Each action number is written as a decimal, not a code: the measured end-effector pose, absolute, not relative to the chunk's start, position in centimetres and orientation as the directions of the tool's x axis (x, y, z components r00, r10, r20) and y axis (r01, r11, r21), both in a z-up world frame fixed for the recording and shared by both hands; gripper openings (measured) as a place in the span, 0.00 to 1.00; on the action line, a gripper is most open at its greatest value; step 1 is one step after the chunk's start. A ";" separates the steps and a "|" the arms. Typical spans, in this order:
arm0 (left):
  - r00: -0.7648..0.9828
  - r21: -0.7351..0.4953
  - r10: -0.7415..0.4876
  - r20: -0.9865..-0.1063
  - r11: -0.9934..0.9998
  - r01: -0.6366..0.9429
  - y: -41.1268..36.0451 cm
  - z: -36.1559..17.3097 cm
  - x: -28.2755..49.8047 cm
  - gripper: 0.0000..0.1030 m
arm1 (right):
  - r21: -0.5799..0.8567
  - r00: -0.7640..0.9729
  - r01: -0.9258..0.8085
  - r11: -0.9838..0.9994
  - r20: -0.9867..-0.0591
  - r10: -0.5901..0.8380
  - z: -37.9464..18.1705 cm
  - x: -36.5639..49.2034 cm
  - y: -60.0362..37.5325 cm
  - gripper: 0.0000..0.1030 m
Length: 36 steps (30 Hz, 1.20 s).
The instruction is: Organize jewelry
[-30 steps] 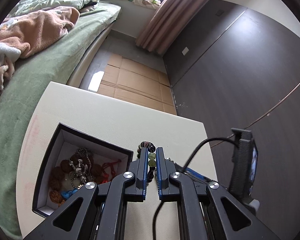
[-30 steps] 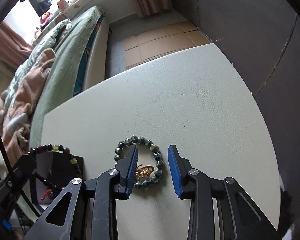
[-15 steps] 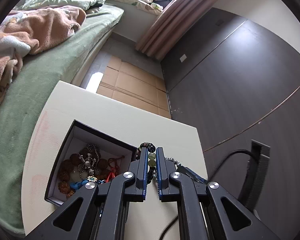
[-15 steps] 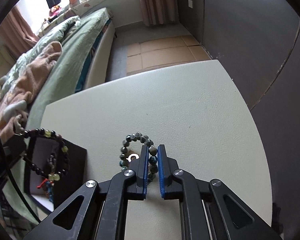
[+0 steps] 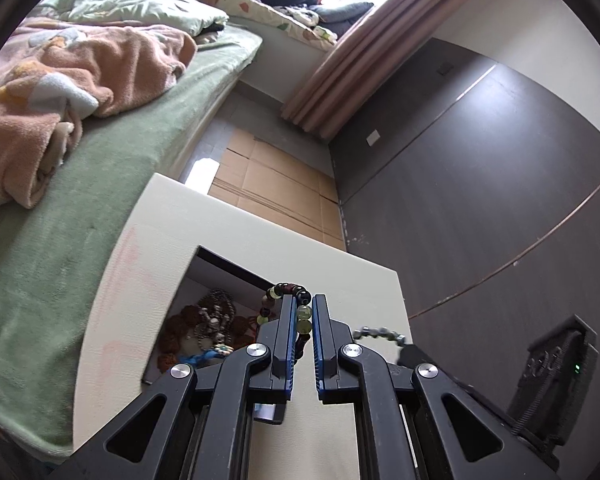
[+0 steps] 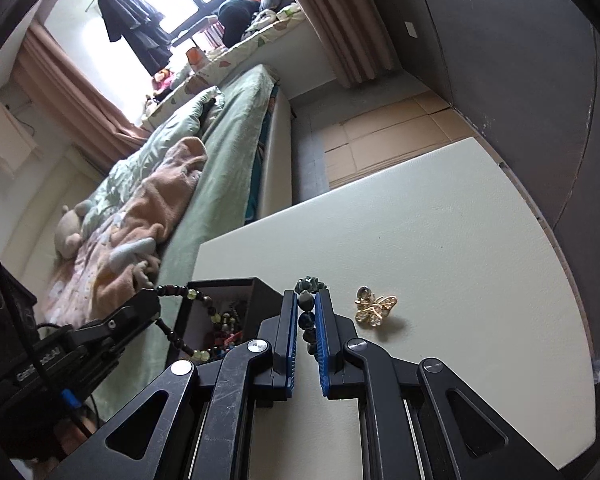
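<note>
Jewelry box (image 5: 204,276), black outside and white inside, sits open on the cream table (image 6: 440,240) and holds a tangle of beads and pendants. Left gripper (image 5: 300,314) is closed on a dark bead bracelet (image 5: 286,290) with pale green beads, held above the box; the loop hangs over the box interior. Right gripper (image 6: 306,312) is closed on a grey-green bead bracelet (image 6: 306,300), just right of the box. Gold butterfly brooch (image 6: 376,310) lies flat on the table, near the right gripper's fingers and apart from the box
</note>
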<state>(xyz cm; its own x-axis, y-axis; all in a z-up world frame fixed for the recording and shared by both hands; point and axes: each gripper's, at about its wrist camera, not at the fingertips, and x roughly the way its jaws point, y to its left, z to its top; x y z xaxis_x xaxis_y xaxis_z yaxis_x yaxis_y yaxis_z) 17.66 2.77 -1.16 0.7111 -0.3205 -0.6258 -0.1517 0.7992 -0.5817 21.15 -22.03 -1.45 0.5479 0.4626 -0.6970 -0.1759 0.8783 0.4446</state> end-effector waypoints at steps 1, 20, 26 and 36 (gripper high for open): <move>0.712 -0.581 -0.317 -0.627 0.798 -0.157 3.0 -1.2 17.6 0.07 | 0.459 0.553 -0.183 0.869 -0.683 0.477 -1.2 20.8 -22.0 0.10; 0.700 -0.589 -0.246 -0.670 0.750 -0.301 5.6 -3.3 16.6 0.49 | 0.600 0.549 -0.309 0.738 -0.521 0.653 1.2 20.0 -19.2 0.10; 0.705 -0.591 -0.218 -0.675 0.732 -0.339 6.7 -3.6 16.1 0.49 | 0.620 0.528 -0.325 0.714 -0.508 0.681 0.8 20.7 -16.8 0.10; 0.690 -0.602 -0.238 -0.683 0.719 -0.348 7.0 -4.2 16.6 0.49 | 0.588 0.436 -0.311 0.747 -0.610 0.662 -1.1 22.6 -13.2 0.20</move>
